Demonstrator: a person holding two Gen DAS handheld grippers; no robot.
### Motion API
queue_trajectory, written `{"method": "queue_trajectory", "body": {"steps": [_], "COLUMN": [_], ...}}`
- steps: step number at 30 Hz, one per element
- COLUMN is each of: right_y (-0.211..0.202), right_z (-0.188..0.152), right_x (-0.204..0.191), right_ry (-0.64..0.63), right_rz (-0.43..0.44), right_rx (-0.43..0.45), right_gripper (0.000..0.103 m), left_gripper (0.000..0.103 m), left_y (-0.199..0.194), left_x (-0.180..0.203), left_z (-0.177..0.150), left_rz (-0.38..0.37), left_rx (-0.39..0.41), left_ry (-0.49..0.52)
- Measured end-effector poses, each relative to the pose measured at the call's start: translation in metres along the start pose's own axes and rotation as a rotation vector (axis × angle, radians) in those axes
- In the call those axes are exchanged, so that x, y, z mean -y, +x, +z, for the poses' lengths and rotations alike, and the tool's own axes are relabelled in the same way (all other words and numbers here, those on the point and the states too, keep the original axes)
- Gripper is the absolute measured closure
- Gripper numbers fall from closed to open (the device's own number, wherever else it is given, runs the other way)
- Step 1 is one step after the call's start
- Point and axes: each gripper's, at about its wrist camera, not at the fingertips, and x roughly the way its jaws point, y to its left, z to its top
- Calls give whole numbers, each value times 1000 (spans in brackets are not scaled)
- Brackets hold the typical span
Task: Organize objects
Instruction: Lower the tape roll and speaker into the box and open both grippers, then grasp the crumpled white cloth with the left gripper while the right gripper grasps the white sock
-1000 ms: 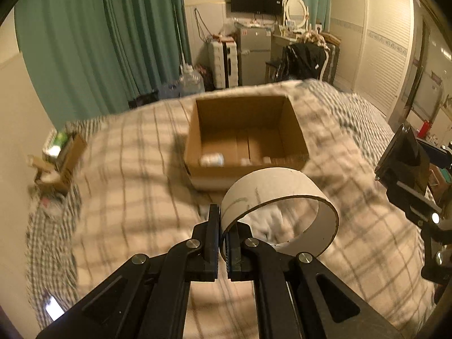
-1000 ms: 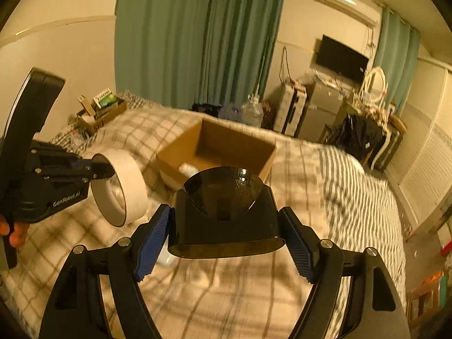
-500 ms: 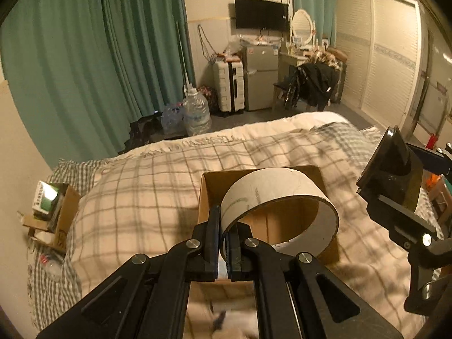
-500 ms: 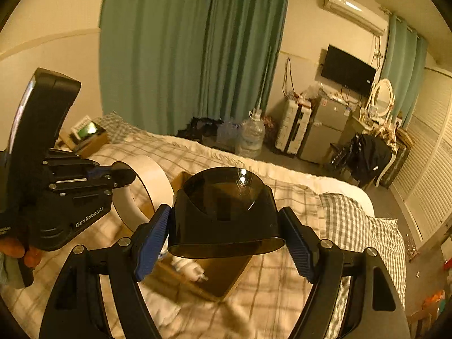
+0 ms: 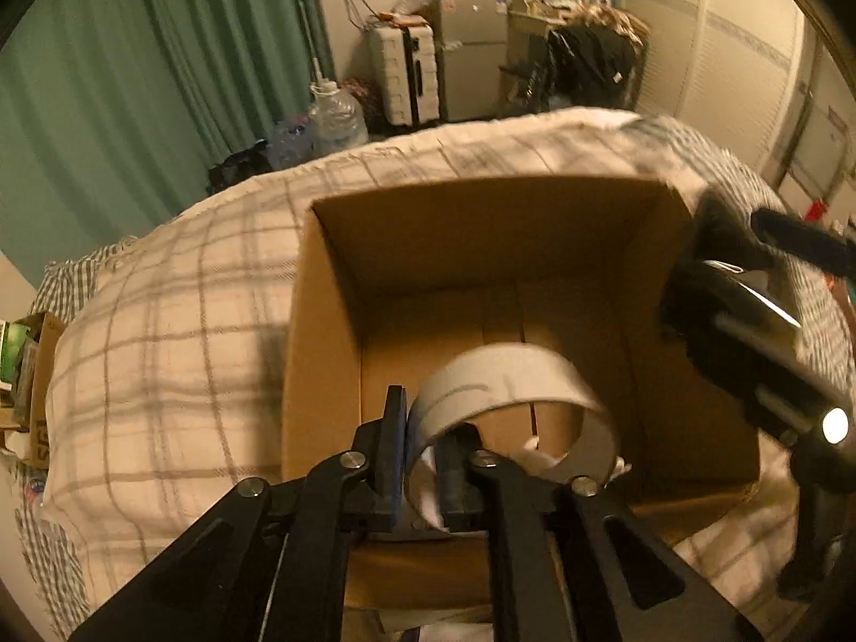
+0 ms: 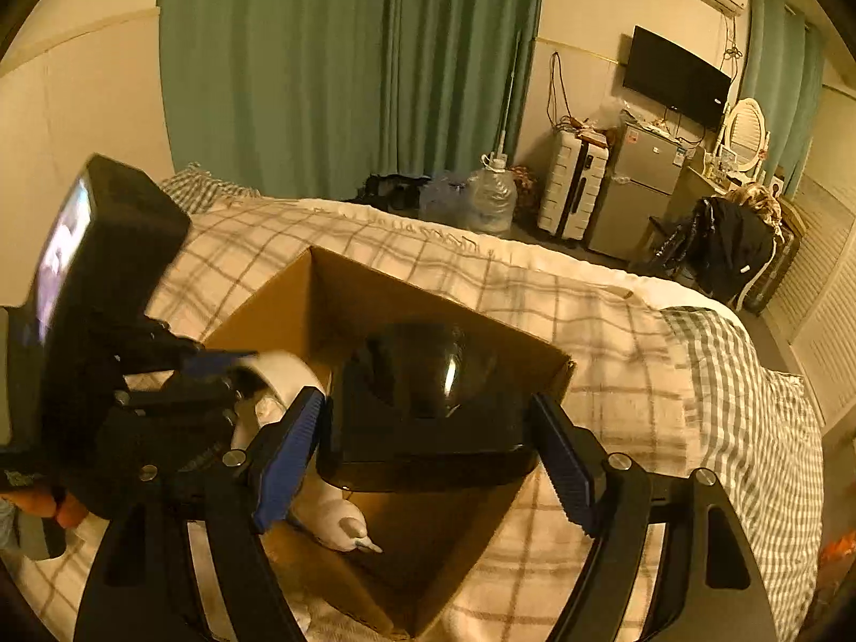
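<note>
the white tape roll [image 5: 513, 401] sits pinched by its wall between the fingers of your left gripper [image 5: 420, 460], held over the inside of the open cardboard box [image 5: 331, 278], low among the walls. your right gripper [image 6: 428, 444] clamps a glossy black container [image 6: 422, 401] between its blue pads [image 6: 286, 444], poised above the same box near its right side. a white bottle-like item [image 6: 342, 524] lies on the box floor under it. the box rests on the plaid blanket [image 5: 171, 353] covering the bed, with green curtains [image 6: 331, 64], a water jug [image 6: 492, 198] and a white suitcase [image 6: 570, 187] beyond.
</note>
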Motion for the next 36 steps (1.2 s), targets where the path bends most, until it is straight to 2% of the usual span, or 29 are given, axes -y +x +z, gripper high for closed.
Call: {"method": "queue_trajectory", "body": {"steps": [1, 2, 4, 5, 8, 12, 16, 19, 24, 27, 31, 36], "right_y": [-4, -10, -23, -28, -57, -95, -142, -174, -208, -207, -170, -112], "right_z": [0, 1, 4, 7, 9, 9, 9, 4, -12, -28, -56, -87], "right_x": [1, 0, 3, 5, 6, 6, -2, -14, -35, -45, -52, -57], "right_ry": [2, 1, -3, -3, -11, -13, -17, -12, -5, 15, 72, 81], "right_rz": [-15, -28, -43, -48, -69, -100, -102, -112, -76, -67, -40, -54], "right_rx": [13, 25, 48, 55, 76, 97, 130, 149, 181, 176, 128, 17], "right_gripper": [15, 12, 12, 12, 12, 12, 12, 12, 11, 10, 10, 10], "left_gripper": [72, 46, 15, 11, 11, 11, 4, 2, 0, 0, 0, 0], "left_y": [-1, -5, -17, -26, -51, -95, -146, -186, -217, -217, -196, -136], "left_x": [3, 6, 8, 10, 15, 14, 7, 0, -12, -15, -15, -5], "left_z": [-1, -4, -9, -11, -14, -26, -42, -61, -98, -119, -146, -171], "left_rz": [-7, -15, -11, -6, 10, 31, 34, 43, 52, 56, 81, 155], "left_rx": [-5, -7, 23, 51, 76, 120, 209, 284, 350, 369, 351, 241], "left_ry": [7, 16, 21, 25, 58, 49, 16, -18, -95, -144, -209, -207]}}
